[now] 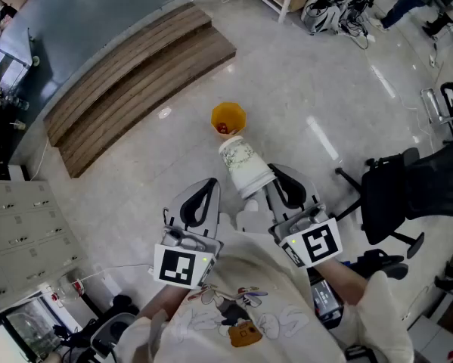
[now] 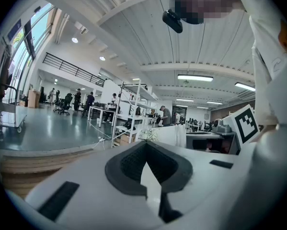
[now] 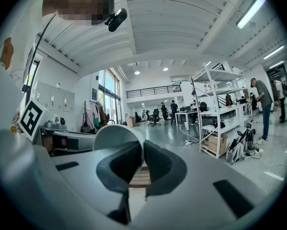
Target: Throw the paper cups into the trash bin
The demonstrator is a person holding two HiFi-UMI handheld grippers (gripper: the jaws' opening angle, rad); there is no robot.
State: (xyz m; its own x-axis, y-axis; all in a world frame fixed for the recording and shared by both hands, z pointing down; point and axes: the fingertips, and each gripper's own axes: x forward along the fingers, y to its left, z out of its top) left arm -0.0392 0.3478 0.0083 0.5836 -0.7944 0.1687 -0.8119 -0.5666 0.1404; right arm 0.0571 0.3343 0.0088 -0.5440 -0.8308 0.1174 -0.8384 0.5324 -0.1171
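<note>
My right gripper (image 1: 267, 178) (image 3: 142, 145) is shut on the rim of a white paper cup (image 1: 245, 165) (image 3: 115, 139) with a faint plant print; the cup wall sits between the pads. It hangs tilted above the floor, just short of a small orange trash bin (image 1: 228, 119) that has something red inside. Beside it on the left, my left gripper (image 1: 212, 181) (image 2: 145, 145) is shut with nothing in it. The cup (image 2: 165, 135) also shows past the jaws in the left gripper view.
A curved wooden platform (image 1: 135, 70) lies on the floor at the upper left. A black office chair (image 1: 408, 195) stands at the right, grey lockers (image 1: 22, 225) at the left. White shelving (image 3: 220, 114) and several distant people (image 3: 264, 109) are across the room.
</note>
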